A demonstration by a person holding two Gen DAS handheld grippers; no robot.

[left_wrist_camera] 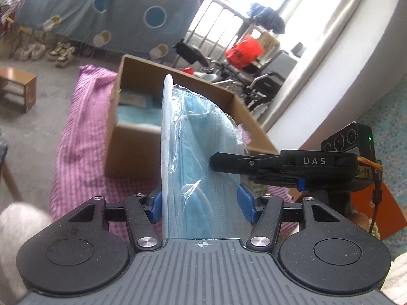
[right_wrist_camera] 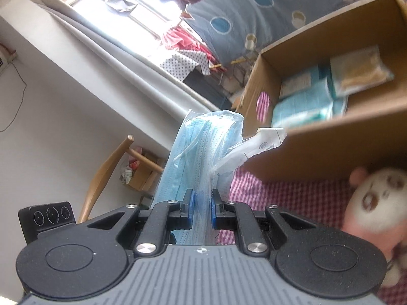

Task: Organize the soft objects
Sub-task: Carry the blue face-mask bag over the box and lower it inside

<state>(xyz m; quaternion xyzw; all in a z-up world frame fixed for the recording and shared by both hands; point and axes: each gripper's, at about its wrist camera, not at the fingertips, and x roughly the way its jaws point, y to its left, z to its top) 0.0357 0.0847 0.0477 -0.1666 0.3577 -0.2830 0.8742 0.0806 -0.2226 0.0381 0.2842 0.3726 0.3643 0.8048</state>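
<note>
A clear plastic pack of light-blue face masks [left_wrist_camera: 198, 147] with a white backing stands upright between the blue pads of my left gripper [left_wrist_camera: 200, 204], which press on both of its sides. My right gripper [left_wrist_camera: 218, 161] reaches in from the right and pinches the pack's edge. In the right wrist view the right gripper [right_wrist_camera: 202, 204] is shut on the mask pack [right_wrist_camera: 195, 152], held in the air. Beyond it lies an open cardboard box [left_wrist_camera: 132, 137] holding blue packs [right_wrist_camera: 305, 104] and a beige packet [right_wrist_camera: 358, 71].
The box [right_wrist_camera: 330, 142] rests on a pink checked cloth [left_wrist_camera: 84, 127]. A white plush toy [right_wrist_camera: 376, 198] lies on the cloth at the right. A wooden chair [right_wrist_camera: 106, 167] stands by the wall. A small wooden shelf [left_wrist_camera: 17, 89] and shoes [left_wrist_camera: 61, 50] sit on the floor.
</note>
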